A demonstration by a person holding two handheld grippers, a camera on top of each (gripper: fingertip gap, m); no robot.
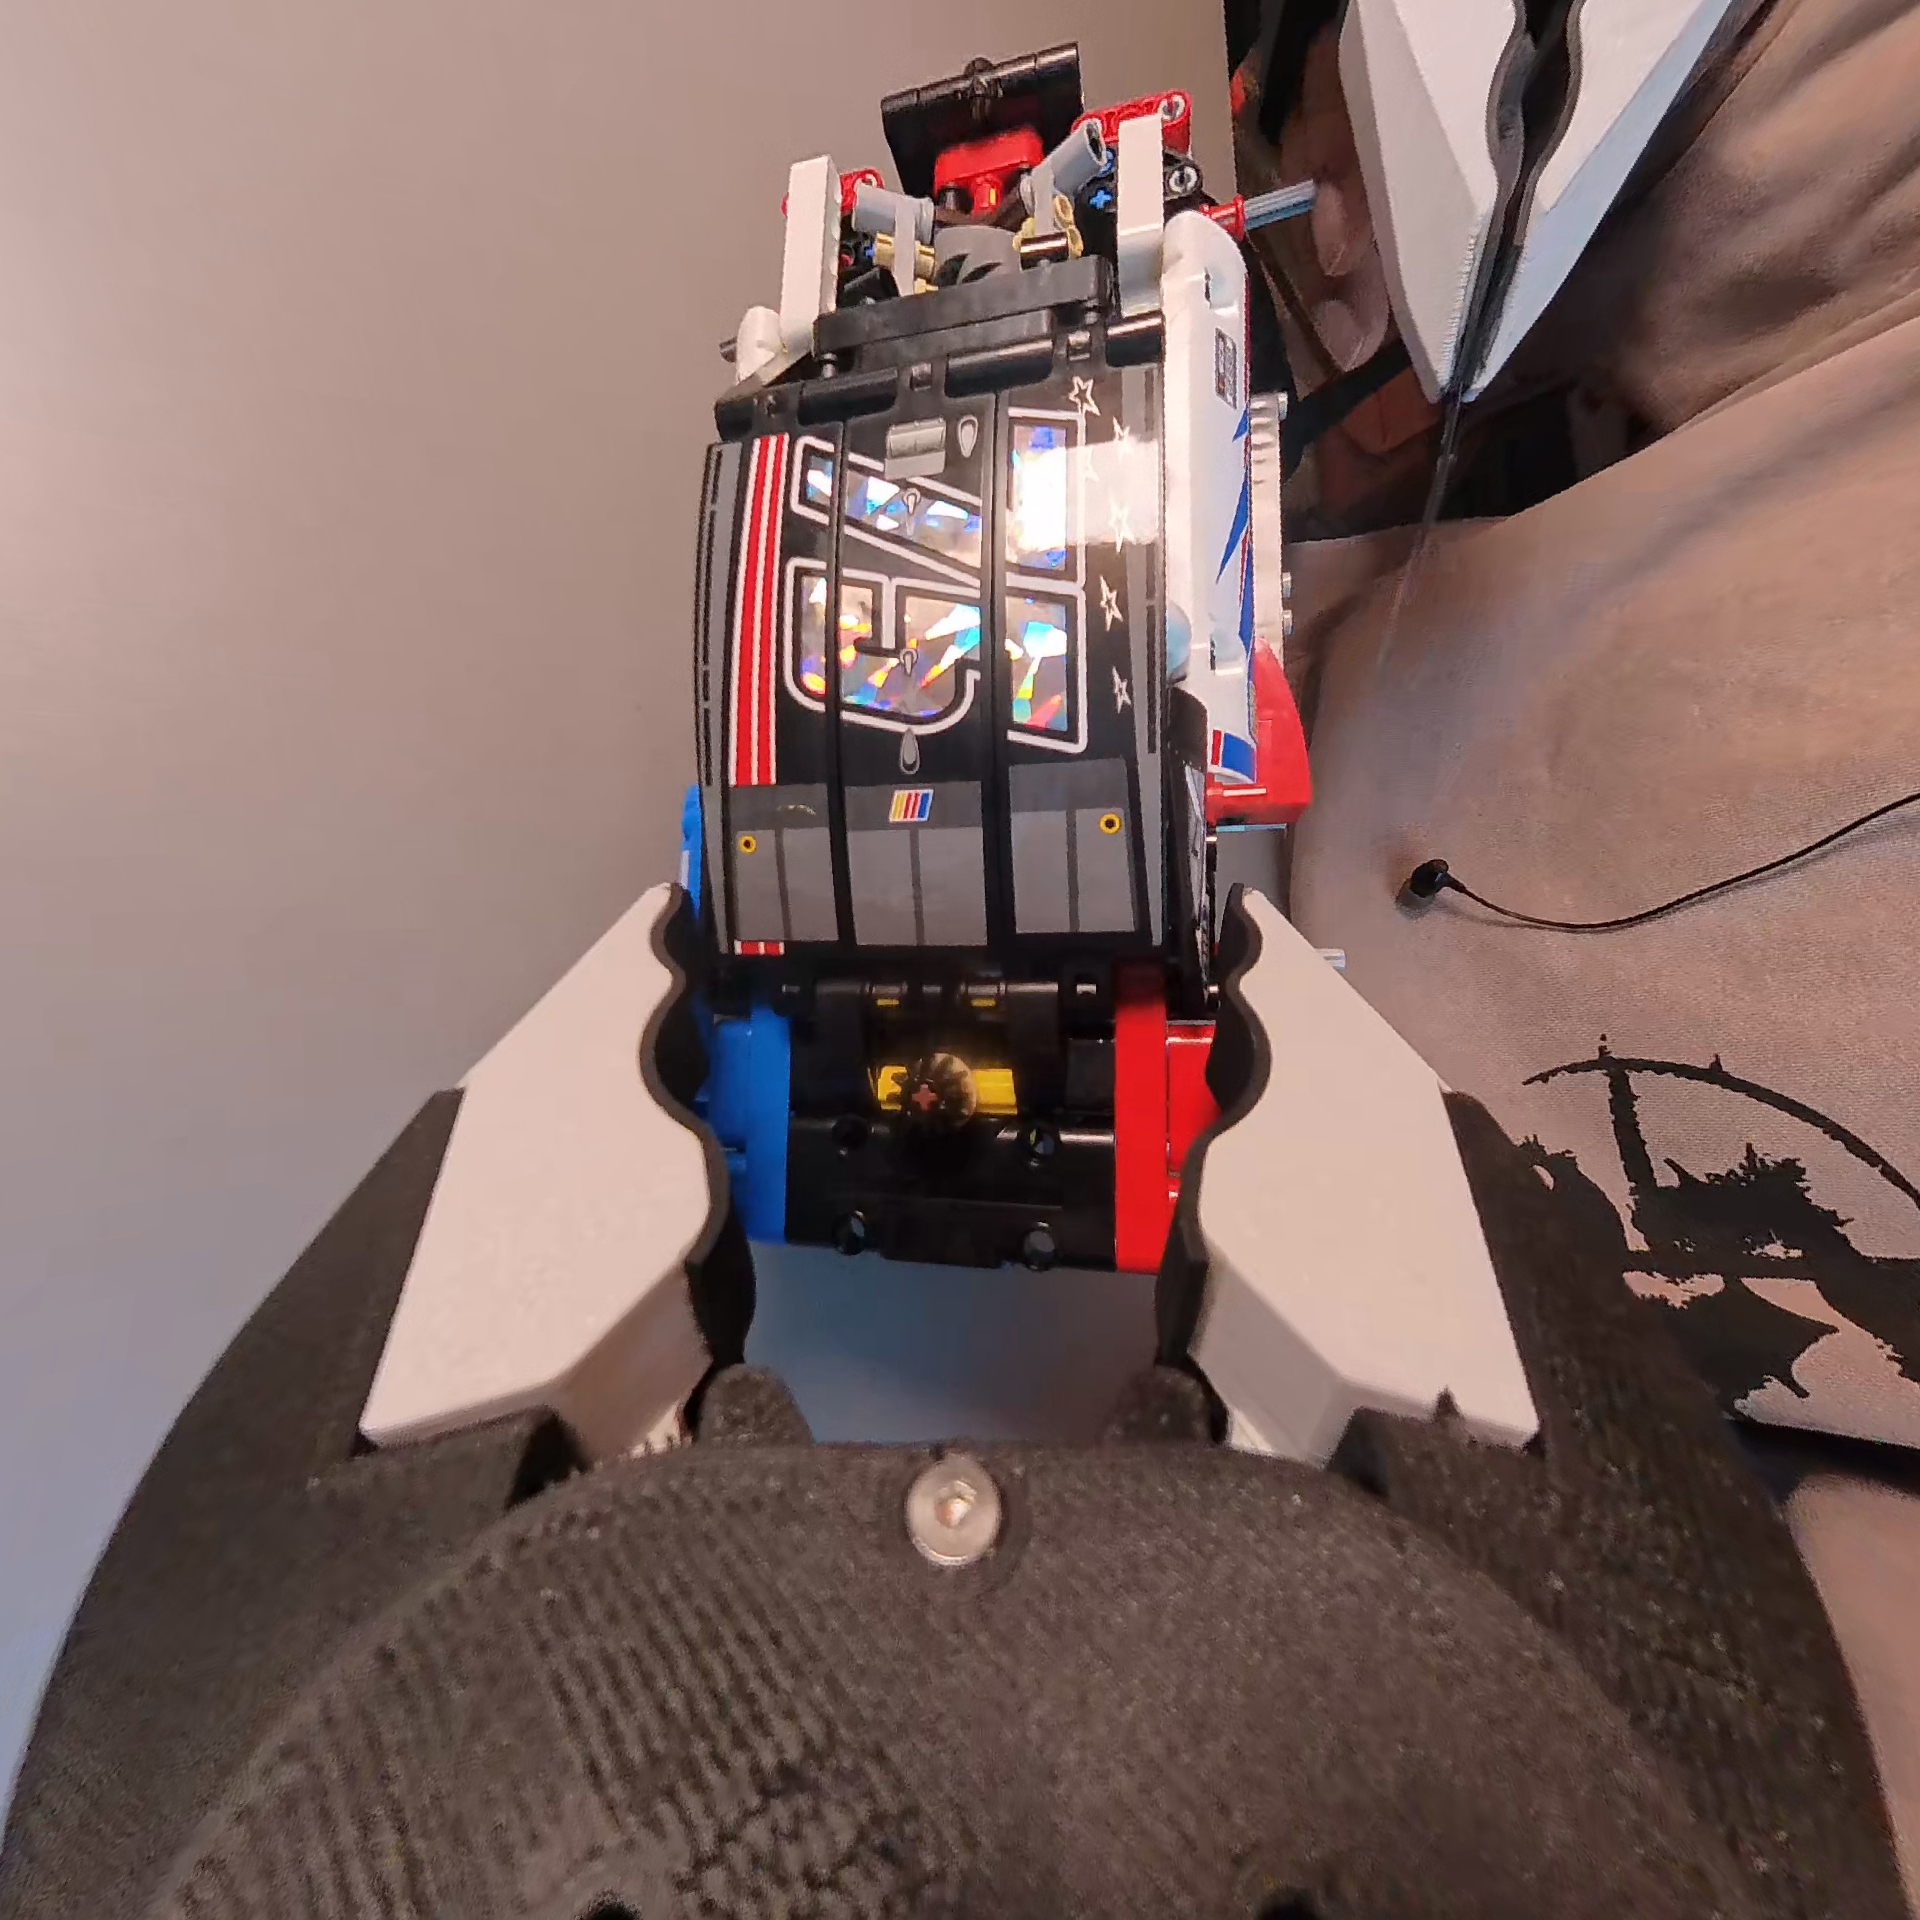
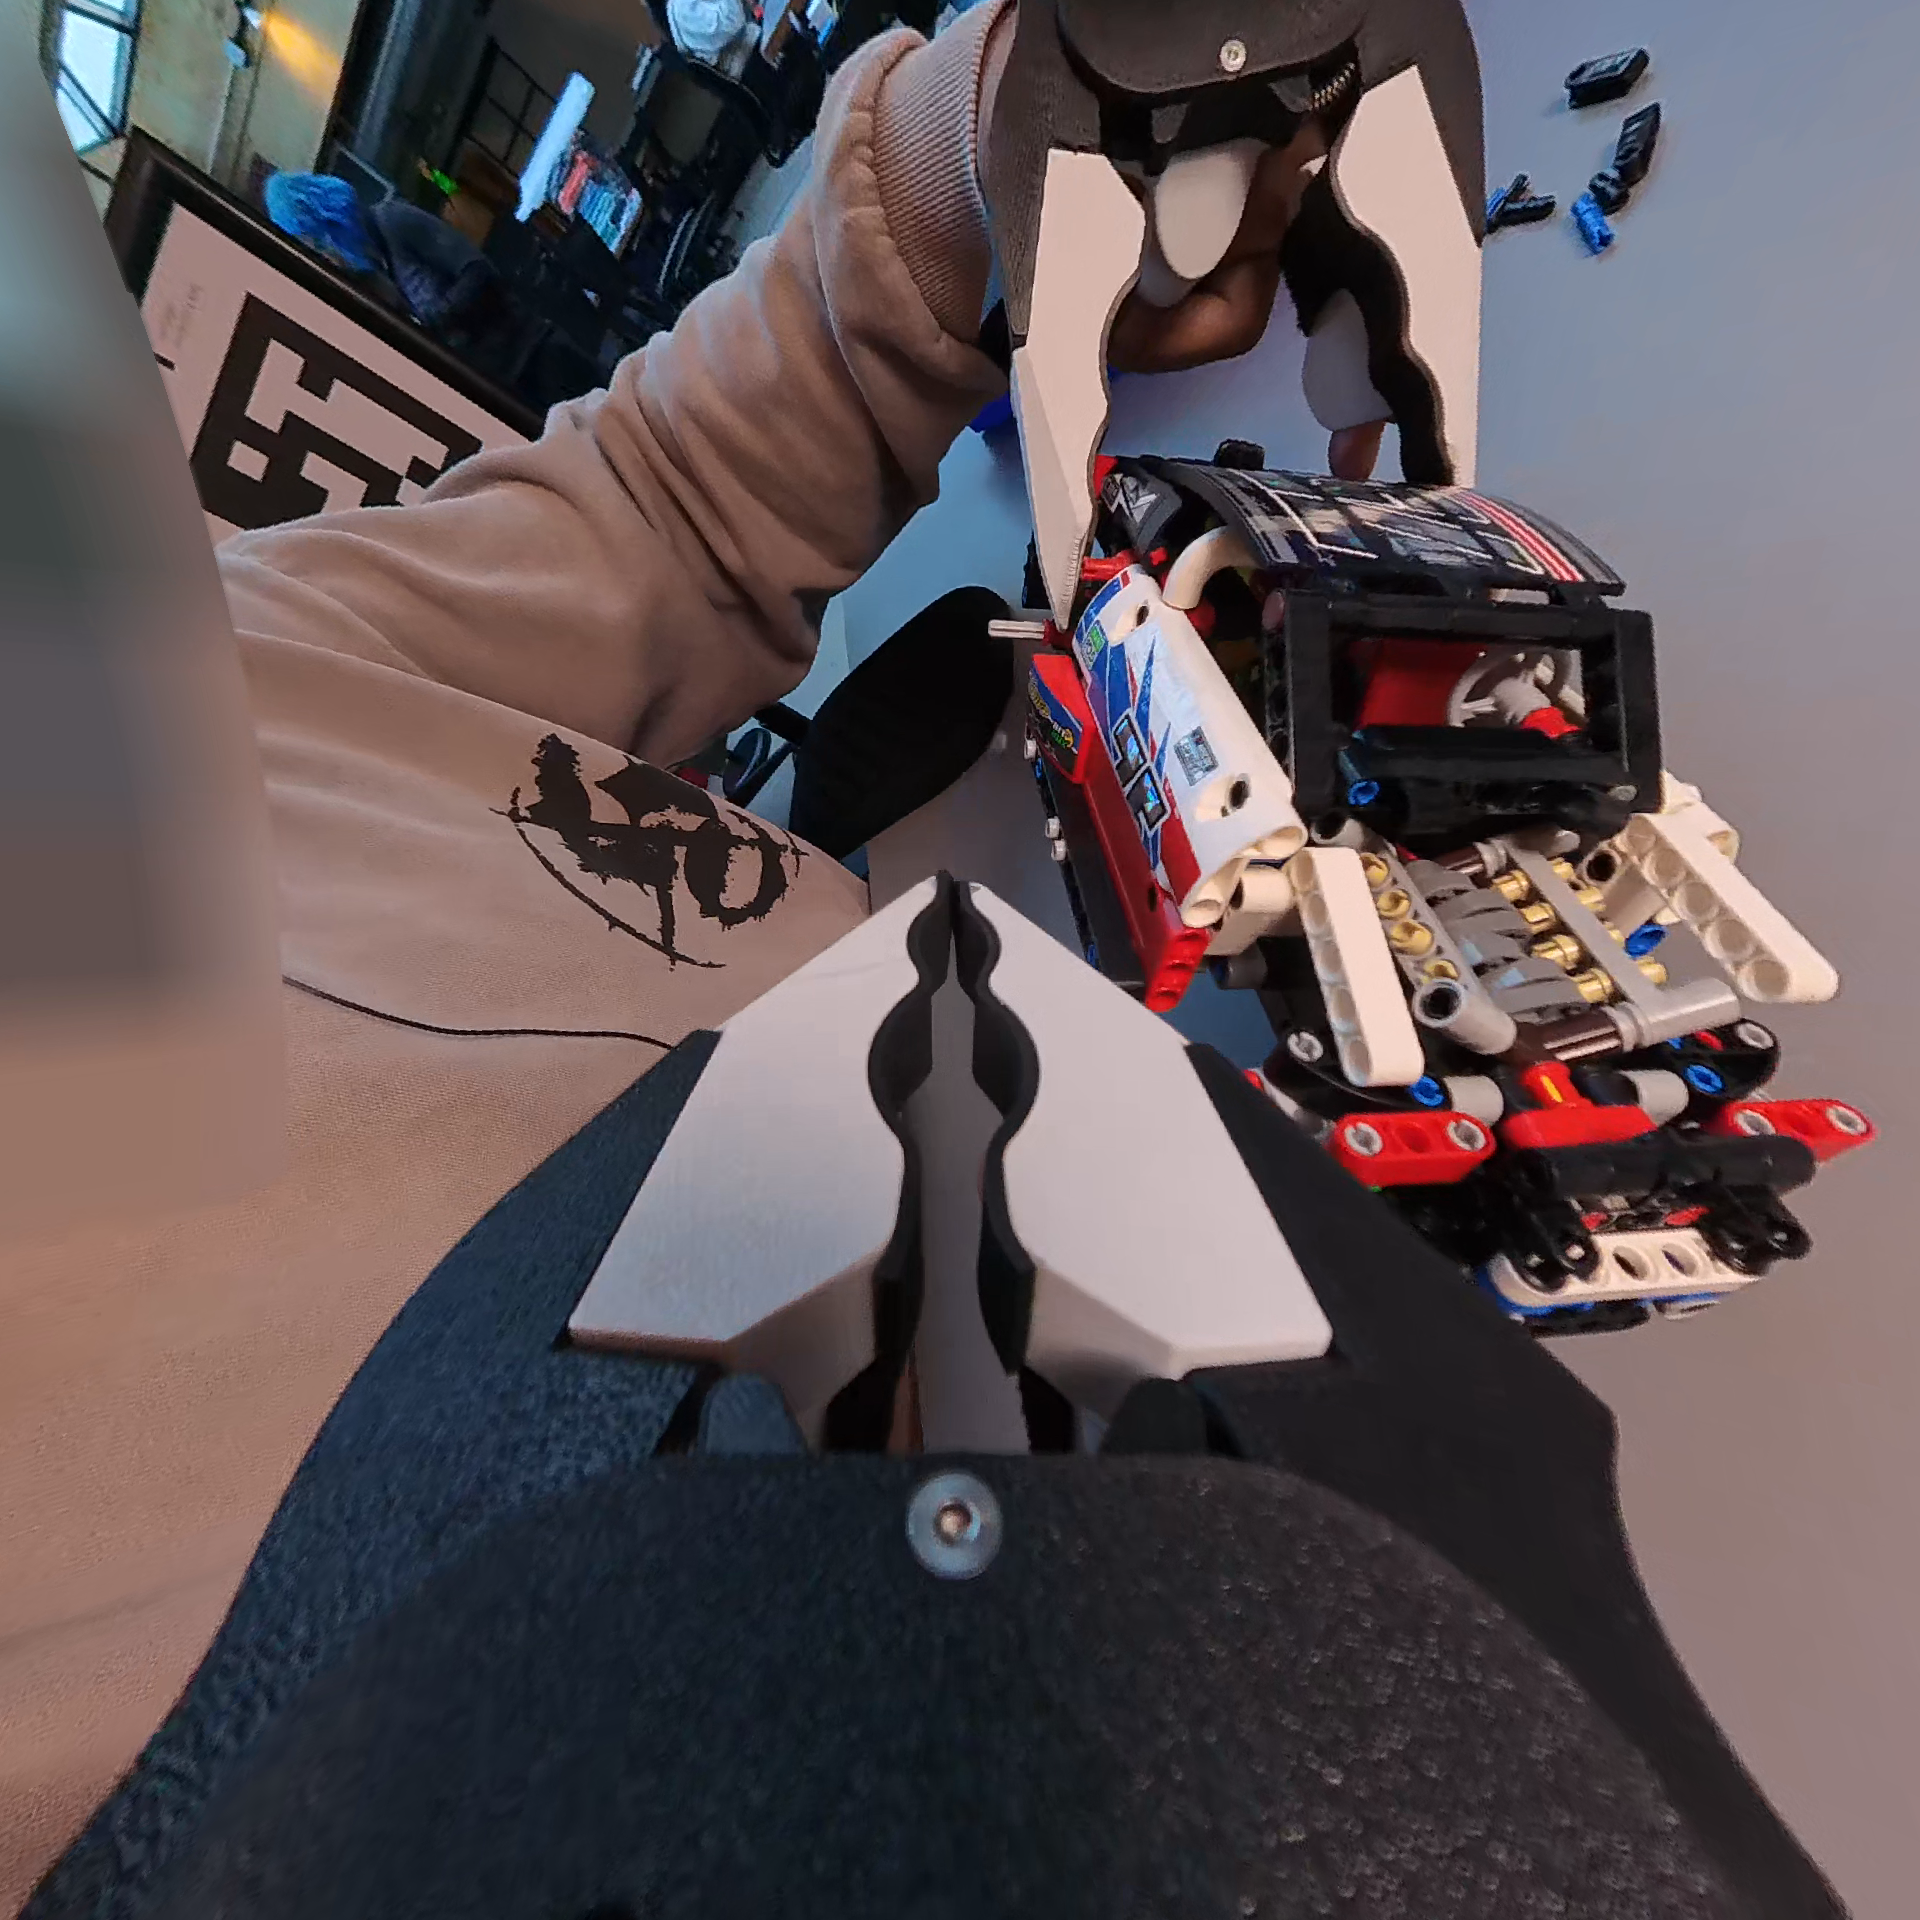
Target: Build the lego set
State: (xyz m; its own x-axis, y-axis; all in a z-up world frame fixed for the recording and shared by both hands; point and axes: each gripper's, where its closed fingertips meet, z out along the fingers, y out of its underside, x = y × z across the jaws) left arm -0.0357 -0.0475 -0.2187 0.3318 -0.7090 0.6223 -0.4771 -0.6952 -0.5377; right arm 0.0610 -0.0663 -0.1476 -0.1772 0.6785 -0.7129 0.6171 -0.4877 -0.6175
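Left wrist view: camera sits behind the left gripper [image 1: 956, 1081], looks forward along its 2 fingers, very close to the lego car [image 1: 935, 644], which fills the frame centre roof-on. A plain wall lies behind; a person's beige sweatshirt [image 1: 1621, 727] is on the right edge.

Right wrist view: camera sits behind the right gripper [image 2: 951, 914], looks down and across a pale table [image 2: 1714, 416], near the car's [image 2: 1403, 831] open engine end.

Shared: both views hold the car and the sweatshirt [image 2: 520, 831]. The right view also shows the left gripper [image 2: 1247, 499] from its front; the left view catches the right gripper [image 1: 1475, 187] at upper right.
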